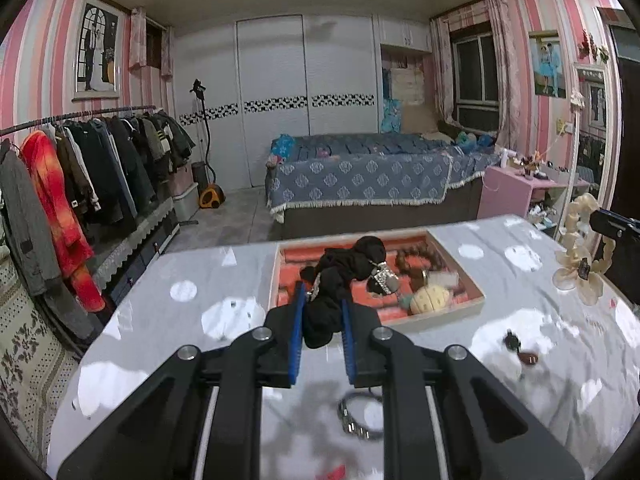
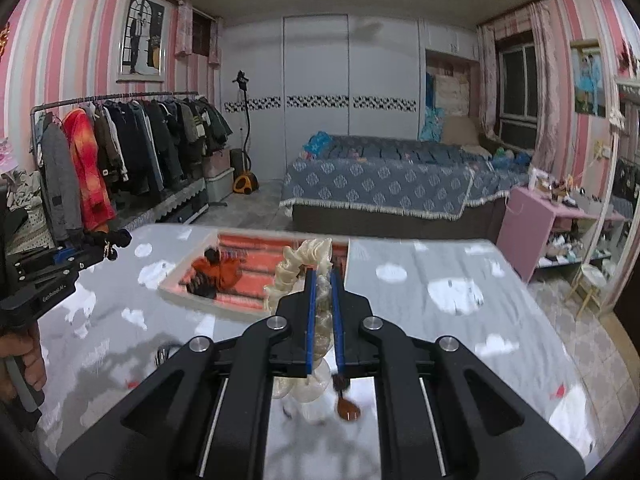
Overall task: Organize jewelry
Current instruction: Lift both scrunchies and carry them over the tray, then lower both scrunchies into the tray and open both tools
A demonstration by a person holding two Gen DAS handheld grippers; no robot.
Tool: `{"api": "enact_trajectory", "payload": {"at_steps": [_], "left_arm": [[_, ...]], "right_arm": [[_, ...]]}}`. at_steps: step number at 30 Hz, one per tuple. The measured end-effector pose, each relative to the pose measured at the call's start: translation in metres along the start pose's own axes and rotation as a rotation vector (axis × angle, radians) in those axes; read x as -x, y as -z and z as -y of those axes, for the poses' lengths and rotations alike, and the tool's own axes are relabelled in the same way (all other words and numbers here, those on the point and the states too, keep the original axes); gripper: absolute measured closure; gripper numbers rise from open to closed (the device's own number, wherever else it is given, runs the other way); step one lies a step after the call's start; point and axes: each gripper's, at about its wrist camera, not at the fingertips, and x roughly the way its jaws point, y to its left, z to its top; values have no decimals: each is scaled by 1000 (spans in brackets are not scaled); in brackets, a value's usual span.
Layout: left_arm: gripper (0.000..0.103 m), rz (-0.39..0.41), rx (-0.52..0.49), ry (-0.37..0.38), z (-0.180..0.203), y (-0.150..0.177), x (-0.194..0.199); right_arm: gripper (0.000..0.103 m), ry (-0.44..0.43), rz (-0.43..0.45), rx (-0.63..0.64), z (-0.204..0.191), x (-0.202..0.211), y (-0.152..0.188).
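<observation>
Gripping black scrunchie (image 1: 334, 296) between left jaws; cream scrunchie (image 2: 298, 270) between right.

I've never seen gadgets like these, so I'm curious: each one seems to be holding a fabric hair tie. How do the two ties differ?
The black scrunchie in the left gripper is dark, with a sparkly silver charm, while the cream scrunchie in the right gripper is pale and has none visible. The black one hangs over the tray in the left wrist view; the cream one appears nearer the tray's edge. Both are ruffled fabric, pinched between blue-lined fingers.
</observation>
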Motion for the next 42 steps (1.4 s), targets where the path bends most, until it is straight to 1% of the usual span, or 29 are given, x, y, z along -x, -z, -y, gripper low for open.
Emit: {"api": "enact_trajectory", "payload": {"at_steps": [5,8,12,13,16,18,20,23,25,27,30,33,36,39,40,41,42], "left_arm": [[86,3,28,18,-4,-27,-31],[86,10,22,24,0,-45,-55],[86,11,13,-8,3,-58,-96],[86,-5,21,-16,1,-59,-115],[86,-44,68,-15,-7,-56,-152],[86,-69,90,-18,-11,-47,-175],[86,-96,106,-16,-12,-36,-193],[86,-148,99,-19,-10,-22,-223],[86,-169,93,-29,-7,-12,-234],[86,-196,74,-30,0,-2,-245],[83,-227,62,-35,-4,8,-257],[83,-245,64,-46,-4,17,-265],[82,-247,63,-46,-4,19,-267],[75,-250,62,-46,-3,21,-268],[70,-249,62,-48,-2,21,-268],[63,-246,64,-51,-2,20,-267],[57,-238,70,-61,-3,20,-266]], "right_arm": [[95,-20,18,10,-9,-34,-33],[95,-28,30,5,-14,-61,-56],[95,-35,32,-5,-18,-99,-78],[95,-35,31,-6,-19,-109,-81],[95,-42,14,-18,-18,-144,-86],[95,-54,-7,-33,-15,-170,-81],[95,-82,-33,-47,-12,-200,-67],[95,-72,-101,-52,-8,-240,-44],[95,-48,-147,-56,-6,-269,-26],[95,-48,-179,-58,-5,-285,-10],[94,-28,-225,-38,-10,-301,4],[93,-3,-243,-16,-10,-303,12],[90,15,-253,6,-12,-304,17],[90,22,-259,8,-11,-305,22],[88,25,-260,9,-9,-305,24],[83,27,-259,7,-9,-305,25],[74,27,-258,3,-8,-303,26]]}}
